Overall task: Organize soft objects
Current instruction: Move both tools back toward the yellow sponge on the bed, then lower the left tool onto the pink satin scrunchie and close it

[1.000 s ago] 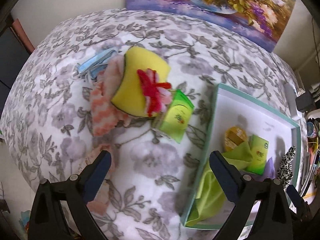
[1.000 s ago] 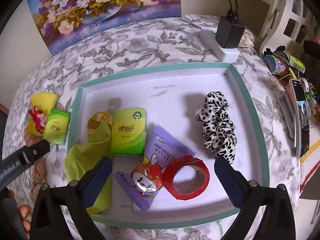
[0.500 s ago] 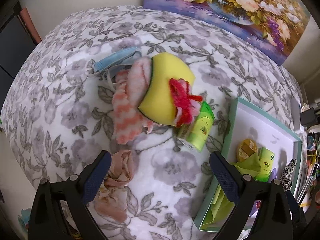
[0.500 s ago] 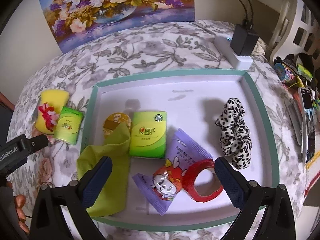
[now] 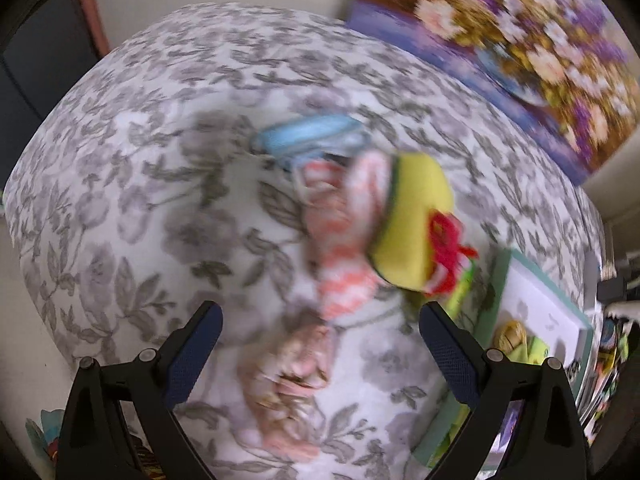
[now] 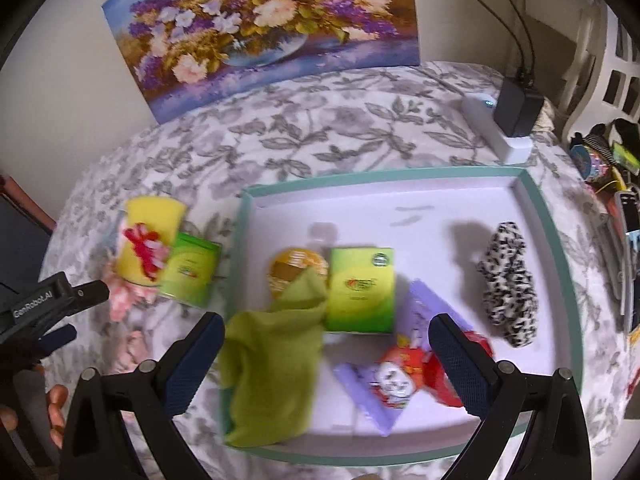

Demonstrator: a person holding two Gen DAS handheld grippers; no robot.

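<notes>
Both tongs gape empty — left (image 5: 318,338), right (image 6: 326,350); two green packets, one in tray (image 6: 532,196).

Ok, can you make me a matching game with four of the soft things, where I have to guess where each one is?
Things:
1. spotted scrunchie
2. green cloth
3. yellow sponge
4. blue face mask

Places:
A. draped over the left rim of the tray
B. on the flowery blanket, with a red bow on top of it
C. inside the tray, near its right wall
D. on the blanket, past the striped pink cloth

Right pairs: 1-C, 2-A, 3-B, 4-D
</notes>
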